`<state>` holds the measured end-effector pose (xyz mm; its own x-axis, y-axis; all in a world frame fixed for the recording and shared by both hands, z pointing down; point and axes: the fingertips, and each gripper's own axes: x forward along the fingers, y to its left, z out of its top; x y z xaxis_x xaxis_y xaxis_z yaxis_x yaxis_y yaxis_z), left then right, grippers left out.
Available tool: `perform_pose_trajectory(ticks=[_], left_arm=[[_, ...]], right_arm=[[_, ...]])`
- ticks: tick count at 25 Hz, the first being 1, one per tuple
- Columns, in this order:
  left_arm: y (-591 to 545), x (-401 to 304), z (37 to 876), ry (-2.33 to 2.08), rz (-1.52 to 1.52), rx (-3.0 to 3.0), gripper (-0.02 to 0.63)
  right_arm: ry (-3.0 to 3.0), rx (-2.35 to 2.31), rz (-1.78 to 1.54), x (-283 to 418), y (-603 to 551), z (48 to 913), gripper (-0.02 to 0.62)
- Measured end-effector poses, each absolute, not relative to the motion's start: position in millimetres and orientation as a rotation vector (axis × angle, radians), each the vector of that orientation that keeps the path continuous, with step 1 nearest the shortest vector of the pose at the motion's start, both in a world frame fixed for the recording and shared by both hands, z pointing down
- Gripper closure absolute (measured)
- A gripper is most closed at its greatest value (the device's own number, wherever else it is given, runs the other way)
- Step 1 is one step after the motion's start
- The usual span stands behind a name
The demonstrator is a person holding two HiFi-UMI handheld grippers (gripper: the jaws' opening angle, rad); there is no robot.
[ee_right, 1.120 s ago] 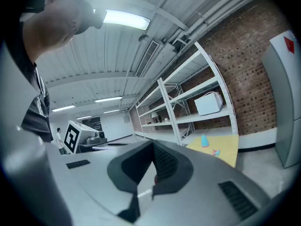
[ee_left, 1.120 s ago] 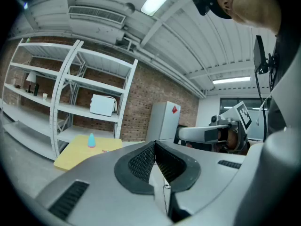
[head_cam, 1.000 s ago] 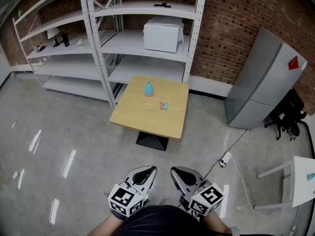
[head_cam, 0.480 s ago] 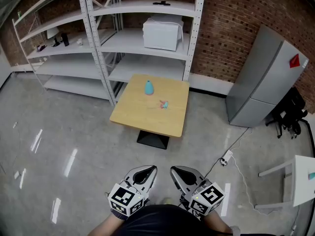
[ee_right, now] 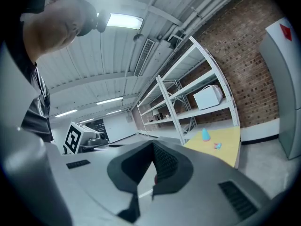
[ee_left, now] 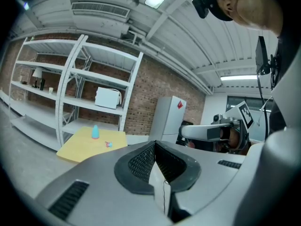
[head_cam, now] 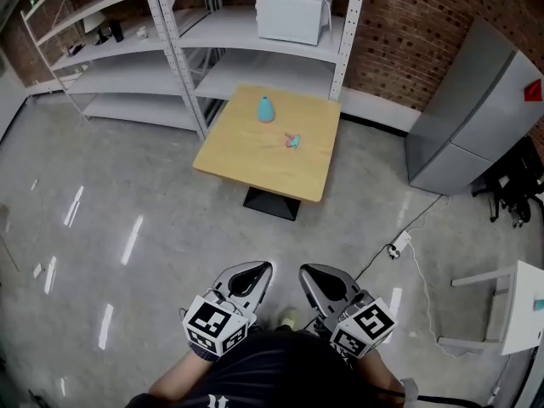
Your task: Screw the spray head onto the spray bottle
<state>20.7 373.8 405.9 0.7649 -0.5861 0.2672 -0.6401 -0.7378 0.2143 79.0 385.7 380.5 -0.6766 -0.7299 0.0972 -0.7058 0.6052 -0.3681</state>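
A small blue spray bottle (head_cam: 266, 109) stands on a square yellow table (head_cam: 255, 161) across the floor; it also shows as the bottle (ee_left: 95, 132) and the bottle (ee_right: 205, 135) in the gripper views. A little spray head (head_cam: 292, 140) with pink and blue parts lies on the table to the bottle's right. My left gripper (head_cam: 257, 269) and right gripper (head_cam: 303, 273) are held close to my body, far from the table, side by side. Both are shut with nothing between the jaws.
White metal shelving (head_cam: 170, 32) with a white box (head_cam: 293, 14) stands behind the table against a brick wall. A grey cabinet (head_cam: 476, 117) stands at the right. A cable and power strip (head_cam: 398, 243) lie on the concrete floor. A white table (head_cam: 514, 304) is at far right.
The view has moved forward toward the table, which sits a little higher and nearer now. Both grippers keep their place by my body and stay shut.
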Motion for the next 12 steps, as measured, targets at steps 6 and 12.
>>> perform_pose_trajectory(ticks=[6,12], left_arm=[[364.6,27.2,411.7,-1.026,0.290,2.647,0.603],[342.3,14.7,419.2,-1.082,0.302,2.592,0.603]], right_arm=[[2.743,-1.199,-0.597,98.8,372.5,389.4,0.595],[2.751,-1.161,-0.643,94.1,348.0,397.0,0.595]])
